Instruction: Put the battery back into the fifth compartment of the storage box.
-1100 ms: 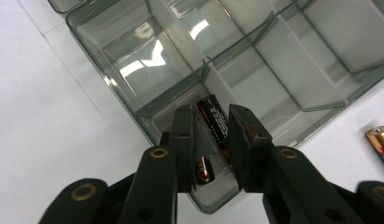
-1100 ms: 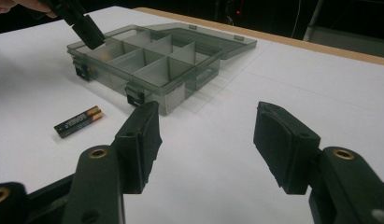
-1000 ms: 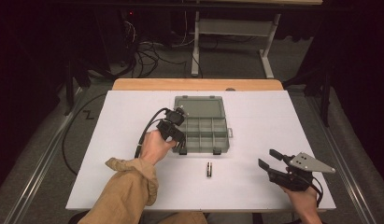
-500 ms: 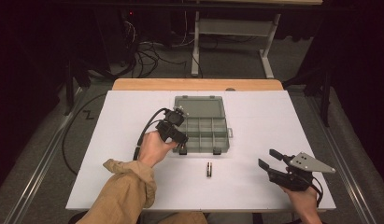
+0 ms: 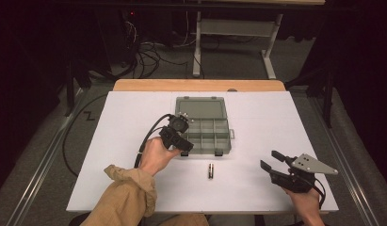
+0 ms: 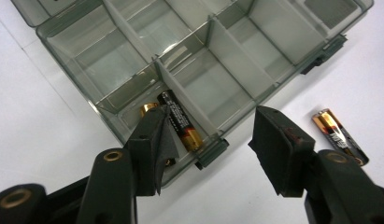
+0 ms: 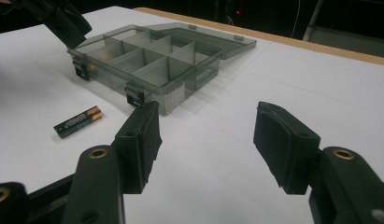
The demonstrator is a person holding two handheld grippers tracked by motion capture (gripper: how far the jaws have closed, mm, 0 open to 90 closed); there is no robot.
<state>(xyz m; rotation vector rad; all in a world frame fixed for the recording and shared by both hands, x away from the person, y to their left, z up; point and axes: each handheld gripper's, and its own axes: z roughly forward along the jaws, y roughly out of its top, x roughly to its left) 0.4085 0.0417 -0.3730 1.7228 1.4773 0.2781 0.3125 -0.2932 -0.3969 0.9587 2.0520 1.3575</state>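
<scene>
While the left gripper (image 5: 181,141) is held over the near left corner of the open compartment box (image 5: 207,134), its jaws have just been opening and now stand wide with nothing pressed between them. In the left gripper view, two batteries (image 6: 179,122) are seen lying side by side in that corner compartment, below the gap and partly behind the left jaw; one more battery (image 6: 340,135) lies loose on the white table (image 6: 49,140), beyond the right jaw and just in front of the box. The left hand (image 5: 156,155) is wrapped around the gripper from behind, the forearm in its tan sleeve (image 5: 125,197) coming in from the bottom edge and angled up to the right. The right gripper (image 5: 274,165) is held low at the near right of the table, well apart from the box, its jaws spread wide and empty, pointed towards the box; the right hand (image 5: 304,202) grips it from below. Three batteries are counted in all, two in the box and one on the table. The box is grey and translucent, its lid laid flat behind it, and its other compartments appear empty.
</scene>
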